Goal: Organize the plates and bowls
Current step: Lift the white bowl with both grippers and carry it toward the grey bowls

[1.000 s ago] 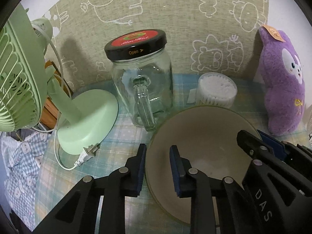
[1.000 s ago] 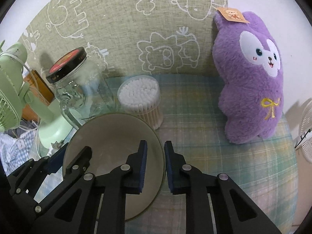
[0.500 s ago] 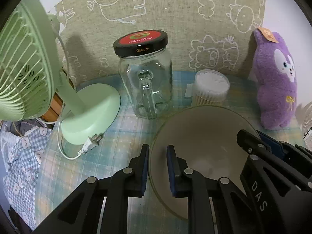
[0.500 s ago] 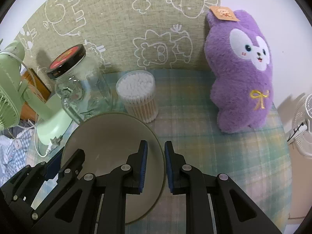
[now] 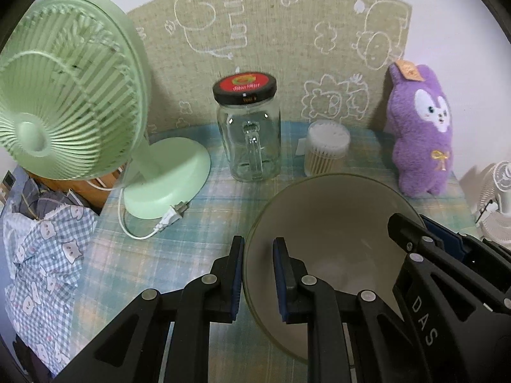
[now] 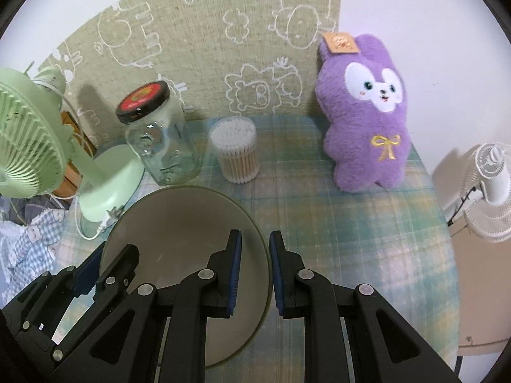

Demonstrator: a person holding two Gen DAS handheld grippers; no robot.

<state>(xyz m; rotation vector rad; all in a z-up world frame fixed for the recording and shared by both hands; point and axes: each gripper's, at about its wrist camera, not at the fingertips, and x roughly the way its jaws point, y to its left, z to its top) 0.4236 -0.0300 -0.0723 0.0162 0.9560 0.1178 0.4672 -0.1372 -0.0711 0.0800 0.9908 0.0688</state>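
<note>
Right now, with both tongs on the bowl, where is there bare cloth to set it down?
Freest: the plaid cloth in front of the purple plush, right of the bowl. Another bare strip lies between the green fan base and the left tongs. Crowded: the back row, glass jar and cotton swab tub.

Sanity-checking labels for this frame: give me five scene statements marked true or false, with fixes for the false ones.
1. Both grippers clamp the bowl by its rim, left gripper on one side, right gripper on the opposite side. True.
2. The glass jar has its lid off. False: a black and red lid is on it.
3. The cotton swab container stands between the jar and the purple plush toy. True.
4. The green fan is plugged in. False: its plug lies loose on the tablecloth.
5. The bowl holds food. False: it looks empty.
</note>
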